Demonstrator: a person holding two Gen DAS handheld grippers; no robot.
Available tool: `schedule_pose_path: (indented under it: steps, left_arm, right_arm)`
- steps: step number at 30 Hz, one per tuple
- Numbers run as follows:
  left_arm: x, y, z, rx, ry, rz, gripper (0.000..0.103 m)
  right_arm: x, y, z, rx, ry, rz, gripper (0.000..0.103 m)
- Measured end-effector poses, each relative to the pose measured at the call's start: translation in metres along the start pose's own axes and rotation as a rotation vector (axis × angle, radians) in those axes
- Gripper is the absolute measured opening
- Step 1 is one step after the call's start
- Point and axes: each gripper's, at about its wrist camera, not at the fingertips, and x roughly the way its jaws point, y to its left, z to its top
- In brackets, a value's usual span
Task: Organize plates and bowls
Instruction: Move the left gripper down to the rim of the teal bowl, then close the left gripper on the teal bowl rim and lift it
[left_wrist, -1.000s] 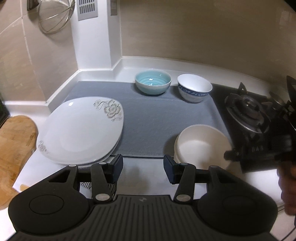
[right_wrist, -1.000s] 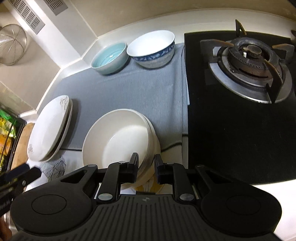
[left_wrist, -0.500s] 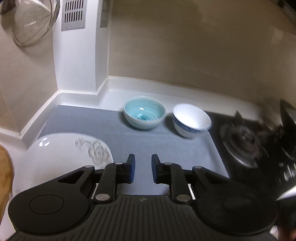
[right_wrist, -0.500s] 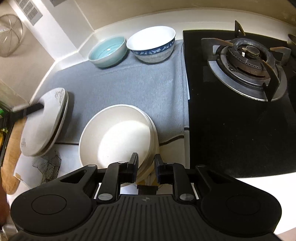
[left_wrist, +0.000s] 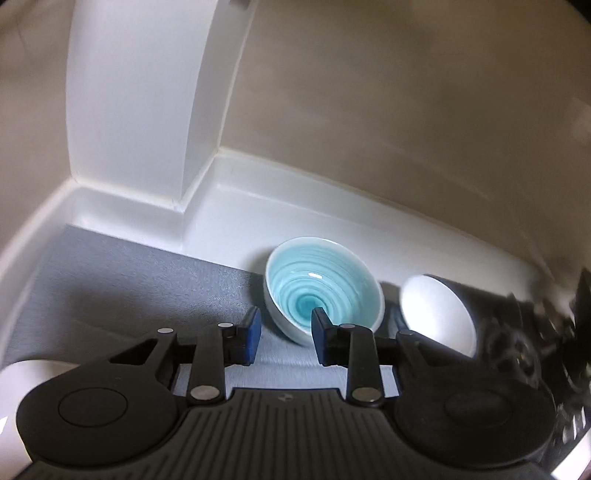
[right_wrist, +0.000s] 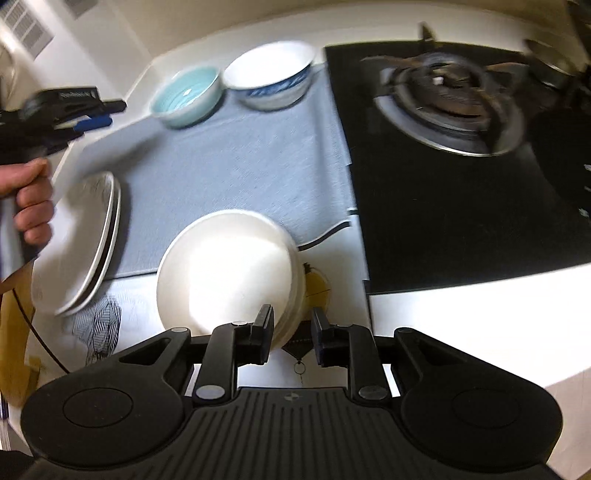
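While the left gripper (left_wrist: 284, 334) hangs over the grey mat (left_wrist: 122, 291), its jaws stand a little apart with nothing between them; they have just been opening. In the left wrist view the blue bowl (left_wrist: 323, 295) sits on the mat right past the fingertips, near the back wall. The white bowl with the blue band (left_wrist: 437, 317) sits just beside it, toward the stove (left_wrist: 524, 350). A bit of a white plate (left_wrist: 22, 373) shows at the bottom left.

In the right wrist view the right gripper (right_wrist: 291, 334) has its jaws a little apart around the near edge of the stacked cream bowls (right_wrist: 225, 280). I cannot tell if the pads press on that edge. These bowls sit at the front edge of the mat (right_wrist: 258, 166). Two flowered plates (right_wrist: 88, 243) lie stacked to the left. The blue bowl (right_wrist: 186, 96) and the white bowl (right_wrist: 269, 74) sit together at the back. A hand (right_wrist: 31, 195) holds the left gripper (right_wrist: 99, 112) above the plates.
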Motion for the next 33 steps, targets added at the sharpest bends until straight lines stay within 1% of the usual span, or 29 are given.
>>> schedule_pose_path:
  steps: [3, 6, 8, 10, 11, 13, 17, 22, 23, 24, 26, 27, 28, 29, 31, 32, 33]
  left_arm:
    - [0.026, 0.008, 0.006, -0.044, 0.031, 0.012, 0.033]
    - [0.043, 0.015, 0.008, -0.079, 0.057, 0.006, 0.032]
    - [0.049, 0.017, 0.008, -0.092, 0.069, -0.014, 0.027]
    - [0.052, 0.018, 0.007, -0.090, 0.070, -0.040, 0.014]
    - [0.051, 0.017, 0.007, -0.084, 0.071, -0.050, 0.012]
    - [0.048, 0.017, 0.006, -0.071, 0.073, -0.058, 0.012]
    - [0.039, 0.020, 0.002, -0.064, 0.091, -0.058, 0.012]
    - [0.020, 0.021, -0.008, -0.054, 0.141, -0.083, 0.012]
    - [0.016, 0.021, -0.011, -0.046, 0.151, -0.089, 0.009]
    - [0.011, 0.019, -0.015, -0.032, 0.157, -0.096, 0.000]
    - [0.002, 0.016, -0.025, -0.020, 0.191, -0.124, 0.000]
    - [-0.002, 0.013, -0.031, -0.003, 0.208, -0.127, 0.000]
    - [-0.004, 0.010, -0.036, 0.024, 0.213, -0.110, 0.000]
    - [-0.007, 0.009, -0.040, 0.043, 0.206, -0.096, 0.000]
    - [-0.017, 0.010, -0.039, 0.034, 0.174, -0.116, 0.001]
    - [-0.022, 0.011, -0.036, 0.032, 0.144, -0.120, 0.006]
    - [-0.024, 0.012, -0.031, 0.042, 0.108, -0.106, 0.018]
  right_arm:
    - [-0.014, -0.002, -0.007, 0.047, -0.037, -0.028, 0.024]
    - [-0.025, -0.004, -0.013, 0.093, -0.070, -0.056, 0.024]
    - [-0.032, -0.004, -0.018, 0.119, -0.083, -0.075, 0.024]
    - [-0.037, -0.005, -0.022, 0.136, -0.093, -0.089, 0.024]
    - [-0.038, -0.005, -0.024, 0.146, -0.095, -0.094, 0.024]
    - [-0.039, -0.005, -0.024, 0.164, -0.097, -0.098, 0.024]
    - [-0.037, 0.001, -0.019, 0.158, -0.106, -0.093, 0.024]
    - [-0.032, 0.013, -0.007, 0.132, -0.114, -0.063, 0.024]
    - [-0.030, 0.014, -0.004, 0.127, -0.114, -0.058, 0.024]
    - [-0.029, 0.016, -0.002, 0.122, -0.117, -0.053, 0.024]
    - [-0.028, 0.019, 0.003, 0.112, -0.122, -0.044, 0.024]
    - [-0.027, 0.021, 0.005, 0.109, -0.125, -0.040, 0.024]
    - [-0.026, 0.021, 0.008, 0.106, -0.128, -0.036, 0.024]
    - [-0.025, 0.022, 0.012, 0.104, -0.129, -0.033, 0.024]
    - [-0.023, 0.024, 0.017, 0.098, -0.133, -0.027, 0.024]
    - [-0.022, 0.025, 0.020, 0.096, -0.135, -0.024, 0.024]
    - [-0.022, 0.026, 0.022, 0.092, -0.137, -0.020, 0.024]
